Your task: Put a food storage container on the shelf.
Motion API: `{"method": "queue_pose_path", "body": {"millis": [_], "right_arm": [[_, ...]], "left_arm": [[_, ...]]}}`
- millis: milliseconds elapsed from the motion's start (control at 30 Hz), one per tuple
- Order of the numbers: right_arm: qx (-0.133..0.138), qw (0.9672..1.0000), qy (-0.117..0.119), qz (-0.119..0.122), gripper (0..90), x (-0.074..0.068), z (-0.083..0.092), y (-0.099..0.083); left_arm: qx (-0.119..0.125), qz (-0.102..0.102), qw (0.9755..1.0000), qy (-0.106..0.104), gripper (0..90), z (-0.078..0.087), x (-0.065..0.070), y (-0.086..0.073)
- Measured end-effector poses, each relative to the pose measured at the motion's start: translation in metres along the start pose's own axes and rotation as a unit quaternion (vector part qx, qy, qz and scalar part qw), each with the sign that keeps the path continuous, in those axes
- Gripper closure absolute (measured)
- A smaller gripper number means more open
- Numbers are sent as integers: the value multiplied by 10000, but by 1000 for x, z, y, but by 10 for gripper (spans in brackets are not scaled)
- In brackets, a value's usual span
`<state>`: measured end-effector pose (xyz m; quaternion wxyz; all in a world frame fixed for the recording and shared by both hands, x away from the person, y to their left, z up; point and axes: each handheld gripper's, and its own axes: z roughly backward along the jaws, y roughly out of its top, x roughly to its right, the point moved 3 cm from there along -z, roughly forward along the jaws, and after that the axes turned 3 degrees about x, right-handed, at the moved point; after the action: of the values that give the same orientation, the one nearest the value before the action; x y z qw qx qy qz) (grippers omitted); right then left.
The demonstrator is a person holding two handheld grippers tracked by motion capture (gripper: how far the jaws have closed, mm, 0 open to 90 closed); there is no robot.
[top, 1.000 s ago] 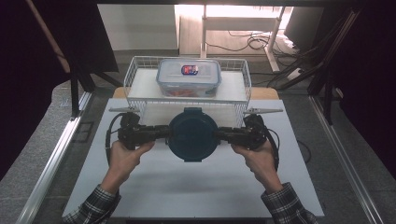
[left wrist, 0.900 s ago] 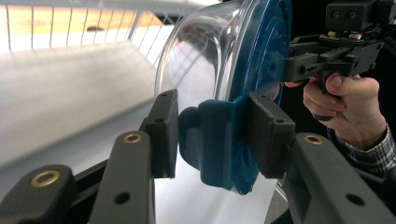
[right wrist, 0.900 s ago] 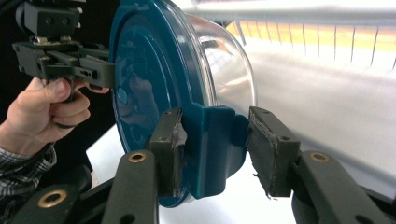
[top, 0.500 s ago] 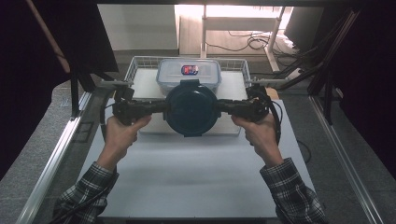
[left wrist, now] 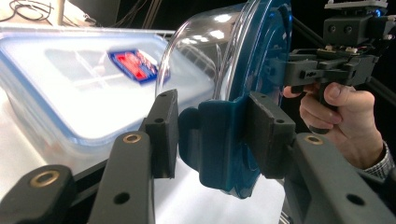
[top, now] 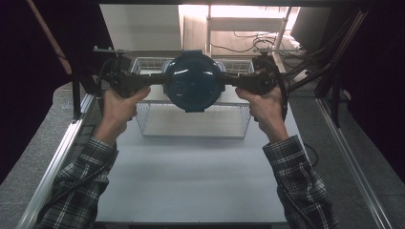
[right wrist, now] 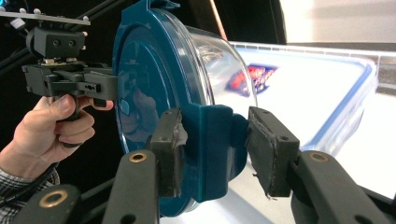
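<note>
We are holding a round blue-lidded container (top: 195, 81) between our two grippers, in the upper middle of the high view, raised above the wire basket (top: 193, 125) that sits on the white desk (top: 191, 176). The left gripper (top: 160, 82) is coming in from the left of the container and the right gripper (top: 229, 80) from the right, each one gripping a blue latch tab on the lid's rim. In the left gripper view, the jaws are standing at a middling width, clamping the blue tab (left wrist: 219, 140) between their pads, with the clear dome of the container rising in the upper middle of the frame. In the right gripper view, the jaws are likewise pressing on the opposite tab (right wrist: 212, 144), the blue lid filling the left centre. Behind the container, a rectangular clear box with a blue-edged lid (left wrist: 70, 88) is lying in the basket, a red and blue label on top.
</note>
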<state>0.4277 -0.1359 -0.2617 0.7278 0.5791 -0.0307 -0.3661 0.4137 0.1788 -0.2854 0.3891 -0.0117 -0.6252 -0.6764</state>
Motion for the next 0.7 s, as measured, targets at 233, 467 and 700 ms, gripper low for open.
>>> {"method": "queue_pose_path", "body": {"millis": [233, 467, 700], "right_arm": [[124, 9999, -25, -31, 568, 3, -7, 25], [142, 9998, -80, -59, 568, 11, -19, 40], [188, 9996, -100, -203, 567, 23, -29, 44]], "left_arm": [[59, 43, 10000, -7, 573, -1, -9, 27], [79, 164, 9998, 24, 569, -6, -25, 41], [132, 309, 9994, -4, 567, -13, -38, 45]]}}
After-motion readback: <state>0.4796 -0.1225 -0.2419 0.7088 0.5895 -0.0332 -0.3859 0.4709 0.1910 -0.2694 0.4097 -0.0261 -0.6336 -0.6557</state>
